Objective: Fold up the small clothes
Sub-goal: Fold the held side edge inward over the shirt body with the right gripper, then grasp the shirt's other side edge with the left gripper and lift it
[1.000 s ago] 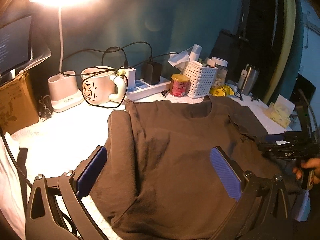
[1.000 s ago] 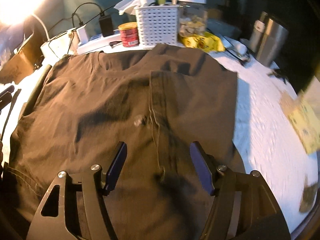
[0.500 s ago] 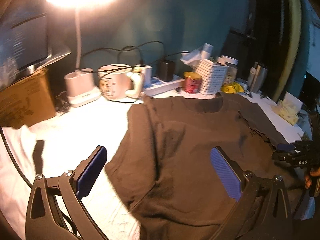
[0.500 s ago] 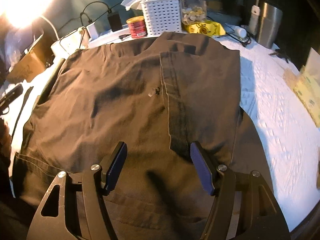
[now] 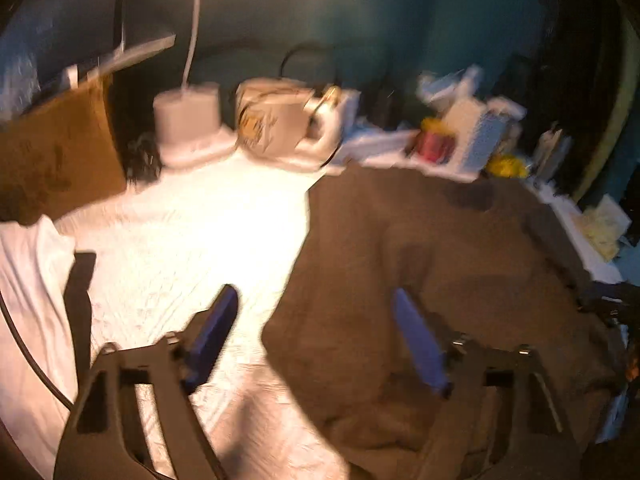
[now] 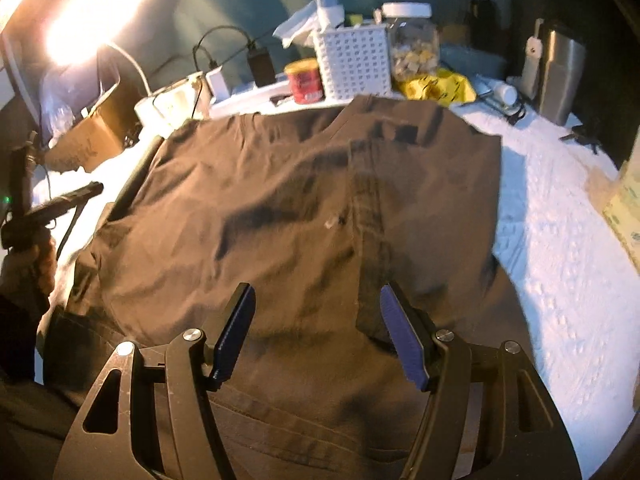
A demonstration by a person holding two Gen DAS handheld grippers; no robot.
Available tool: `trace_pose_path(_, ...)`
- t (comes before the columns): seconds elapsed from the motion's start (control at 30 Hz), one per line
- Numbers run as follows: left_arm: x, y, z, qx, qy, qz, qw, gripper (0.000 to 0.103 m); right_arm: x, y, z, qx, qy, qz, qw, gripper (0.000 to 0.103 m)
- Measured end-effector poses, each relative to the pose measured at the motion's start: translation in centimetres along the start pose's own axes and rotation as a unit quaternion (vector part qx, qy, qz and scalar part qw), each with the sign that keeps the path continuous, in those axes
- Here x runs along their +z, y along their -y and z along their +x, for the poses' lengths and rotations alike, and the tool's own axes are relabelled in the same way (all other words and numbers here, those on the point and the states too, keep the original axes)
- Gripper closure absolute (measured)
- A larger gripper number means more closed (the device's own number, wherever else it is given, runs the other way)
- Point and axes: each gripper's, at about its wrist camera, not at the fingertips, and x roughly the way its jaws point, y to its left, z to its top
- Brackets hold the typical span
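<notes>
Behind the brown shirt (image 6: 304,216): white basket (image 6: 354,62), red can (image 6: 305,80).

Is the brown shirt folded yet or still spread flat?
Partly folded: the brown shirt lies on the white table cover with its right side turned inward, its hem a straight seam down the middle; the rest lies spread.

I can read no text here. The mug (image 5: 272,124) carries a dark printed design, too blurred to make out, and the label on the red can (image 6: 305,80) is illegible as well.
</notes>
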Motion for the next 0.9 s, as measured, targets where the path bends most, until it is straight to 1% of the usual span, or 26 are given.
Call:
trace_pose_path(0.03, 0.0, -0.3, 0.6, -0.003, -0.011, -0.007, 0.9999, 0.038, 0.0, 0.2, -0.2, 0.000, 0.003, 0.004, 1.000, 0.034)
trace_pose_path(0.13, -0.4, -0.6, 1.6, -0.005, -0.030, -0.015, 0.9994, 0.039, 0.1, 0.9, -0.5, -0.010, 0.007, 0.013, 1.000, 0.034)
trace_pose_path(0.2, -0.8, -0.5, 2.1, 0.001, -0.046, -0.015, 0.9989, 0.048, 0.2, 1.3, -0.5, -0.016, 0.006, 0.016, 1.000, 0.034)
trace_pose_path(0.23, -1.0, -0.5, 2.2, 0.005, -0.048, -0.013, 0.9988, 0.051, 0.2, 1.4, -0.5, -0.017, 0.006, 0.016, 1.000, 0.034)
trace_pose_path(0.43, -1.7, 0.3, 1.8, 0.038, -0.051, 0.003, 0.9980, 0.051, 0.6, 1.8, -0.2, -0.016, 0.006, 0.014, 1.000, 0.034)
trace_pose_path(0.47, -1.8, 0.4, 1.8, 0.042, -0.049, 0.003, 0.9979, 0.053, 0.7, 1.8, -0.1, -0.015, 0.006, 0.012, 1.000, 0.034)
trace_pose_path(0.5, -2.0, 0.5, 1.7, 0.047, -0.043, 0.001, 0.9980, 0.057, 0.7, 1.7, 0.0, -0.013, 0.006, 0.011, 1.000, 0.034)
trace_pose_path(0.53, -2.2, 0.5, 1.6, 0.050, -0.038, -0.002, 0.9980, 0.074, 0.7, 1.6, 0.0, -0.008, 0.006, 0.009, 1.000, 0.034)
trace_pose_path(0.57, -2.2, 0.5, 1.5, 0.045, -0.038, -0.005, 0.9983, 0.098, 0.7, 1.5, 0.1, -0.007, 0.006, 0.008, 1.000, 0.034)
trace_pose_path(0.6, -2.3, 0.3, 1.3, 0.028, -0.043, -0.017, 0.9985, 0.099, 0.8, 1.4, 0.1, -0.005, 0.005, 0.006, 1.000, 0.034)
trace_pose_path(0.63, -2.3, 0.1, 1.0, 0.026, -0.036, -0.026, 0.9987, 0.099, 0.8, 1.4, 0.1, -0.004, 0.006, 0.004, 1.000, 0.034)
trace_pose_path(0.8, -2.2, -0.4, -1.9, 0.042, 0.022, -0.056, 0.9973, 0.099, 0.8, 1.4, -0.5, 0.004, 0.014, 0.001, 1.000, 0.034)
trace_pose_path(0.9, -2.7, -0.5, -3.0, 0.051, 0.041, -0.069, 0.9955, 0.099, 0.8, 1.2, -1.3, 0.010, 0.020, -0.005, 1.000, 0.034)
